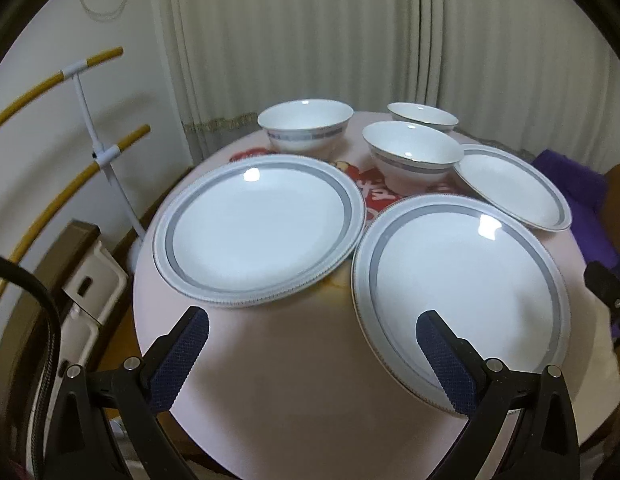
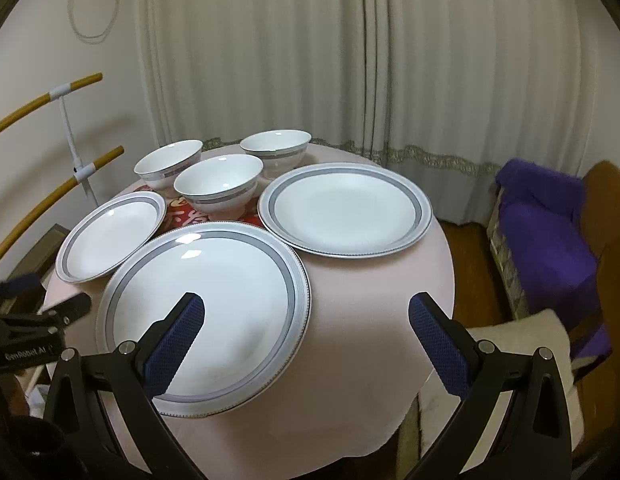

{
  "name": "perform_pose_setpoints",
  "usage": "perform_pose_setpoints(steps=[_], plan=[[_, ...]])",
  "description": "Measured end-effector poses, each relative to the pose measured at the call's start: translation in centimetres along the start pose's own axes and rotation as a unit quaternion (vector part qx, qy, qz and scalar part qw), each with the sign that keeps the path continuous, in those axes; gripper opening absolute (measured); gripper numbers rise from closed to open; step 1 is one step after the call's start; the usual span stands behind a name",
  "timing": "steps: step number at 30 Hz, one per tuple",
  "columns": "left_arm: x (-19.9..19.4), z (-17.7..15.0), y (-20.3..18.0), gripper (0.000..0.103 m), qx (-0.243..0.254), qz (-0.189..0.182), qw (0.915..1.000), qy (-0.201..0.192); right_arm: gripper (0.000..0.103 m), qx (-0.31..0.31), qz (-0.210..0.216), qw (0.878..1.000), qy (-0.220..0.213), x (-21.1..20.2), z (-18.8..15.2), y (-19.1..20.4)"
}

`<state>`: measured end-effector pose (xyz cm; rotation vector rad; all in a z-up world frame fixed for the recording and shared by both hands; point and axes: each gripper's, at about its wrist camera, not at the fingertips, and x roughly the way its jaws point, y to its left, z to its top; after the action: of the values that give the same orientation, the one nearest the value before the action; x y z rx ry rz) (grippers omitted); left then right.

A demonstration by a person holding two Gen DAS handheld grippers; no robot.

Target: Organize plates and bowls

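Plates and bowls sat unstacked on the worktop. Both tongs, left and right, gaped released; nearest plate lay lower left under the right tongs.

black gripper frames, blue textured pads, silver screws

You have three white ceramic plates with grey rim bands lying flat and apart: one large plate nearest you, a second large plate further back, and a smaller, deeper plate beside them. Behind them stand three upright white bowls with grey bands, the middle bowl in front, two others behind it.
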<state>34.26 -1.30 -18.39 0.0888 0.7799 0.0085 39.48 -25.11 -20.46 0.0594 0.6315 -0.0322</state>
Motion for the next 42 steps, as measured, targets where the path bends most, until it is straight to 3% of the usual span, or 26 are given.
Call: perform_pose_setpoints(steps=[5,10,13,15,18,23,28,31,36,42], plan=[[0.0,-0.3,0.3,0.102,-0.006,-0.021,0.9993,-0.030,0.103,0.015,0.032,0.999,0.005,0.2,0.2,-0.5],[-0.4,-0.9,1.3,0.102,-0.019,-0.049,0.9982,-0.029,0.103,-0.015,0.060,0.996,-0.062,-1.9,-0.1,-0.1],[0.1,-0.9,1.6,0.102,-0.016,-0.039,0.9991,-0.012,0.103,-0.001,0.080,0.996,-0.025,-1.0,-0.1,-0.4],[0.6,-1.0,1.8,0.102,-0.020,-0.013,0.9997,0.003,0.103,-0.002,0.079,0.997,-0.002,-0.1,-0.2,-0.2],[1.3,-1.1,2.2,0.102,-0.036,-0.017,0.9990,0.022,0.103,-0.017,0.052,0.998,0.002,0.2,-0.4,0.2],[2.2,-0.7,1.4,0.102,-0.030,-0.024,0.9987,0.035,0.103,-0.024,0.047,0.999,0.013,0.8,-0.2,0.2],[2.9,-0.2,0.8,0.102,-0.028,-0.040,0.9978,0.045,0.103,0.012,0.080,0.995,0.051,2.4,-0.2,-1.1],[3.9,0.2,0.0,0.102,-0.010,-0.024,0.9983,0.052,0.103,0.033,0.085,0.993,0.076,3.6,-0.2,-1.9],[5.0,0.3,-0.1,0.102,-0.017,-0.039,0.9974,0.059,0.086,0.060,0.094,0.990,0.092,4.7,-0.6,-2.5],[6.0,0.7,0.4,0.091,-0.028,-0.067,0.9950,0.069,0.078,0.081,0.109,0.985,0.105,5.8,-0.8,-2.7]])
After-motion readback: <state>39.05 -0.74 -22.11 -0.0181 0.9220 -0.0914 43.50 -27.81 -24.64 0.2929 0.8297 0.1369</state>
